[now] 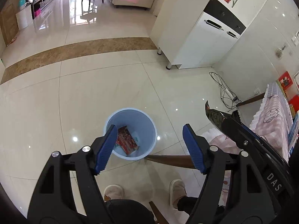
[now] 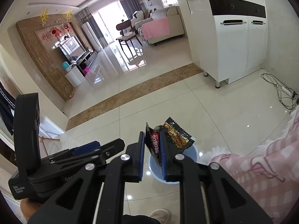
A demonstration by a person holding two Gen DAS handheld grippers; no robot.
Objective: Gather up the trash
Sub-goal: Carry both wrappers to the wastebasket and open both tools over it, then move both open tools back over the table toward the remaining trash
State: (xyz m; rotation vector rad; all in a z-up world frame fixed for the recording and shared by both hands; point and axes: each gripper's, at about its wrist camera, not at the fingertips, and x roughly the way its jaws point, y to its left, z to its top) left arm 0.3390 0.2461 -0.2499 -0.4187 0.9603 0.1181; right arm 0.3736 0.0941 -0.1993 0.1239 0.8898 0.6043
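Glossy cream floor tiles [image 1: 93, 97] run back to a brown stone band and a bright living room. On them stands a pale blue bin [image 1: 130, 133], holding a red packet [image 1: 127, 140] that lies slanted at the bottom. The left gripper [image 1: 149, 147] hangs above it with its jaws spread wide and nothing between them; its left blue pad overlaps the bin's near rim in the left wrist view.

The right gripper [image 2: 152, 155] has its jaws clamped on a black snack wrapper [image 2: 168, 138], whose crimped top pokes out past the pads, above the bin [image 2: 194, 150]. Most of the bin is hidden behind the jaws in the right wrist view.

A pink checked cloth [image 2: 261, 168] crowds in on the right, just beside the bin. Floor to the left and beyond is bare up to a white cabinet [image 1: 196, 43]. Slippers [image 1: 114, 191] show below.
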